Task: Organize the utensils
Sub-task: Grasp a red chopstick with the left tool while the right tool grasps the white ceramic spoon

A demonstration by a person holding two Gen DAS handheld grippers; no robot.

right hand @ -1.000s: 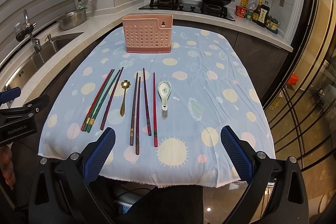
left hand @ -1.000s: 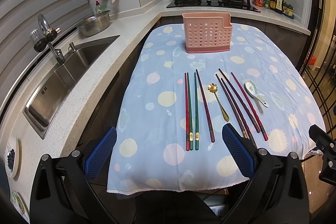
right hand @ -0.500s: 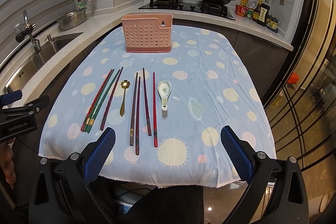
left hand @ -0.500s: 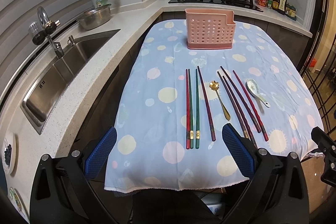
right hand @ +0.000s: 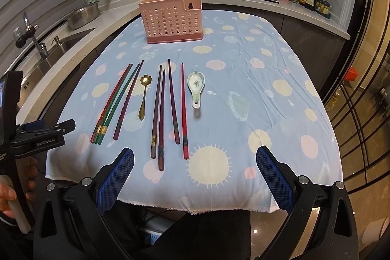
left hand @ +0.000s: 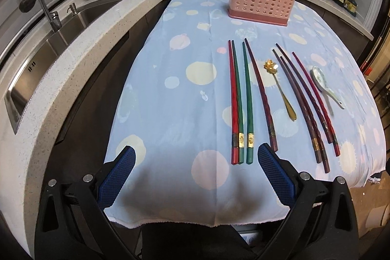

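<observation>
Your left gripper (left hand: 195, 171) hangs over the near edge of the table (left hand: 170, 99), jaws wide apart and holding nothing. Your right gripper (right hand: 195, 172) is the same: wide open, empty, at the near edge further to the right.

All utensils lie on the cloth, none yet in the pink holder (left hand: 260, 1), which stands upright near the far edge. The red and green chopsticks (left hand: 240, 101) lie close together, with a dark red chopstick (left hand: 260, 96) just beside them. Their long axis runs from the near edge toward the far edge, thick ends toward you. These ends lie just ahead of your left gripper's right finger (left hand: 275, 172), so the left gripper is the nearer one for this group.

The gold spoon (right hand: 144, 96), the dark chopsticks (right hand: 168, 109) and the white spoon (right hand: 195, 87) lie more toward the middle, ahead of your right gripper's left finger (right hand: 117, 174).

I think you must shift the left gripper a little to the right, so the jaws close across the sticks, not along them.
</observation>
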